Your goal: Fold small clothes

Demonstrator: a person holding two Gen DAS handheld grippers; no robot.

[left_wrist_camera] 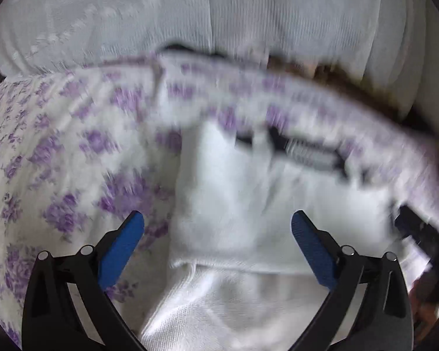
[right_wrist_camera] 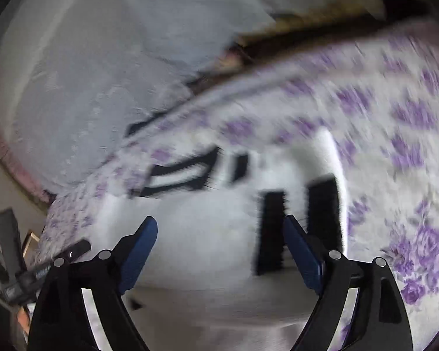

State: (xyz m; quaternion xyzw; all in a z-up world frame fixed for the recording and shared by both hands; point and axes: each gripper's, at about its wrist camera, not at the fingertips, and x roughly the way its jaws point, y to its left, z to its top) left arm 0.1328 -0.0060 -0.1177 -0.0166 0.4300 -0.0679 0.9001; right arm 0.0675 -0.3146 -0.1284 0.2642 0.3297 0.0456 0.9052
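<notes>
White garment (left_wrist_camera: 234, 204) lies partly folded on floral bedsheet (left_wrist_camera: 58, 146); left gripper (left_wrist_camera: 218, 228) and right gripper (right_wrist_camera: 221, 234) both spread, empty; folding unfinished.

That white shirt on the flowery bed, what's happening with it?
A person is folding small clothes on a bed with a purple flowered sheet, holding a gripper in each hand. The white garment, which has black markings, lies spread on the sheet. The left gripper and the right gripper both hover over it with jaws wide open, gripping nothing. Both pictures are blurry.
</notes>
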